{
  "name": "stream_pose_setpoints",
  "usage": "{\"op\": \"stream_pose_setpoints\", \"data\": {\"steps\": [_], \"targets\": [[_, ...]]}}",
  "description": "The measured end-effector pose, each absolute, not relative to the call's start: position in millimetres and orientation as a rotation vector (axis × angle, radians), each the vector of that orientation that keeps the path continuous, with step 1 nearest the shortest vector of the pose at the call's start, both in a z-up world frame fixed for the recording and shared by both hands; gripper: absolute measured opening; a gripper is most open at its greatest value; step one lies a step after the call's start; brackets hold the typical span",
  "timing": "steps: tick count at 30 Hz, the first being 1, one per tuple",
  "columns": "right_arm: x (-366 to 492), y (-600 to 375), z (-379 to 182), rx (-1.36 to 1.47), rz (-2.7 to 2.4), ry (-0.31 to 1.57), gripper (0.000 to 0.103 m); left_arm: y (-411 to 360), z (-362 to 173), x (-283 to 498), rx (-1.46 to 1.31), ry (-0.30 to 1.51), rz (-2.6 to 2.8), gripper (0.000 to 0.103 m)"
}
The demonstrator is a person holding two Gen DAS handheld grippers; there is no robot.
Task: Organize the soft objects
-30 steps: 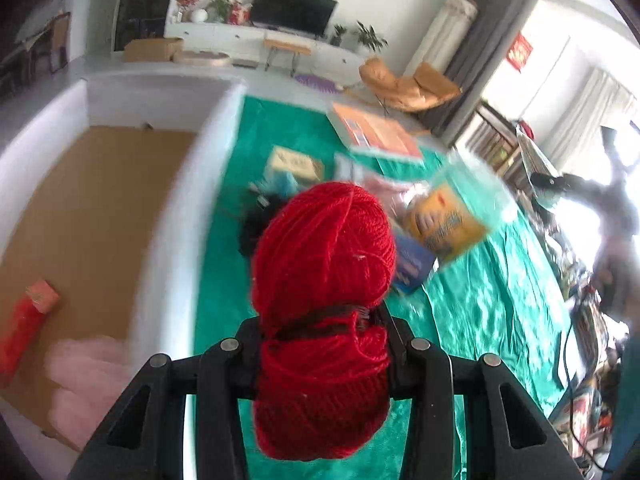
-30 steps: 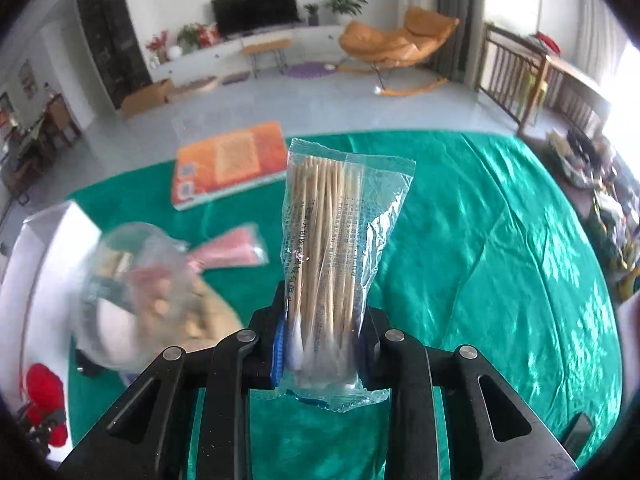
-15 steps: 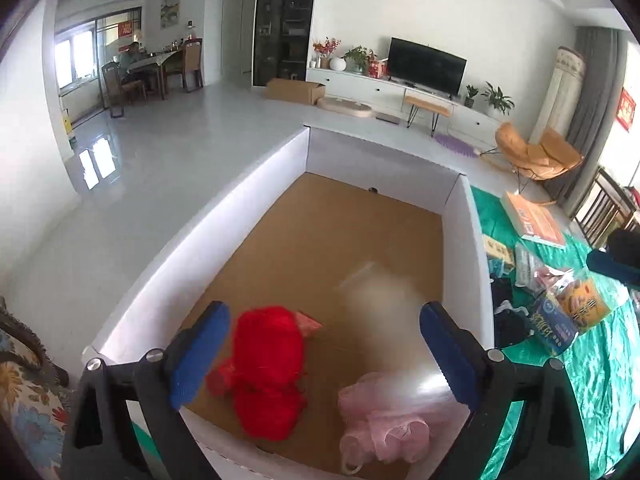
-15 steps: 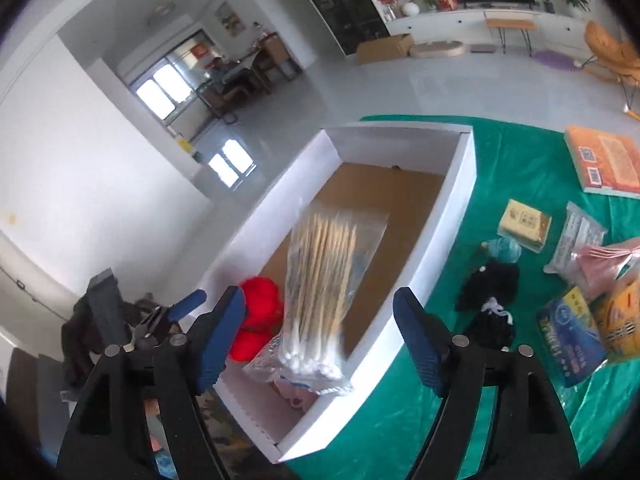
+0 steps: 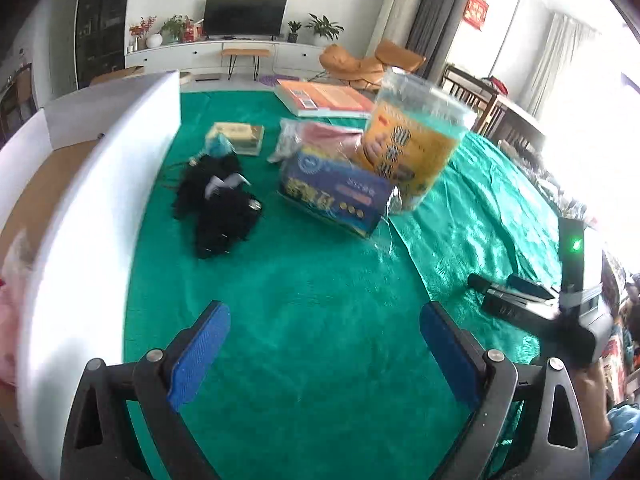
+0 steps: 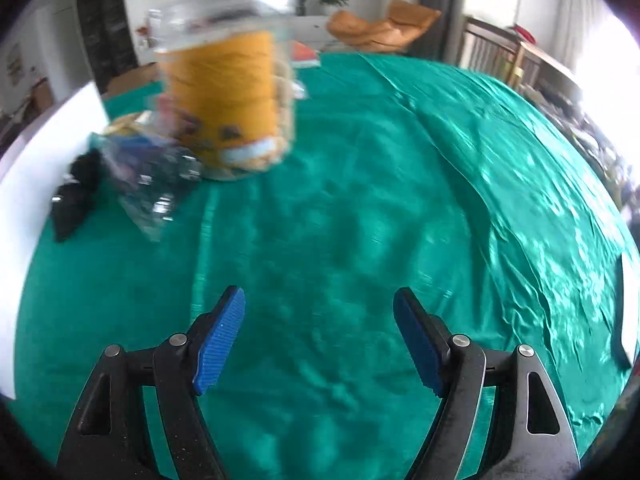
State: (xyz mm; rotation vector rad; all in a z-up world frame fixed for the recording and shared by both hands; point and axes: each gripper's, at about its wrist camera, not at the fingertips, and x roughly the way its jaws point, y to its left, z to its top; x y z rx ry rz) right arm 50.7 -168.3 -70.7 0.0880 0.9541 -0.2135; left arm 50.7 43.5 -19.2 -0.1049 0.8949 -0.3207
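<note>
My left gripper [image 5: 324, 344] is open and empty above the green cloth [image 5: 320, 300]. Ahead of it lie a black fuzzy bundle [image 5: 216, 204], a blue packet [image 5: 336, 196], a pink bag [image 5: 320, 136] and a clear jar with an orange label [image 5: 412, 152]. The white box [image 5: 92, 216] stands along the left edge, with something pink [image 5: 8, 320] just inside it. My right gripper [image 6: 318, 332] is also open and empty over the cloth [image 6: 360, 220]. The orange-labelled jar [image 6: 228, 96], a crinkled clear packet [image 6: 152, 188] and the black bundle [image 6: 74, 196] sit beyond it to the left, blurred.
An orange book [image 5: 324, 98] and a small yellow box [image 5: 240, 136] lie farther back on the cloth. The other hand-held gripper [image 5: 560, 312] shows at the right edge of the left wrist view. The white box wall [image 6: 24, 184] borders the right wrist view's left side.
The red yarn left my left gripper and the swab packet left my right gripper, both over the white box. Both grippers then swung back over the green cloth, open and empty.
</note>
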Motion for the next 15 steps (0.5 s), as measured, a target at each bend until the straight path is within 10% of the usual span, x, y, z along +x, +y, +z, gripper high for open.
{"op": "stream_pose_setpoints", "data": {"steps": [15], "targets": [[77.5, -213.3, -78.2, 0.125, -0.249, 0.914, 0.087, -13.2, -80.9, 102.7, 0.112, 0.949, -0.226, 0.103]]}}
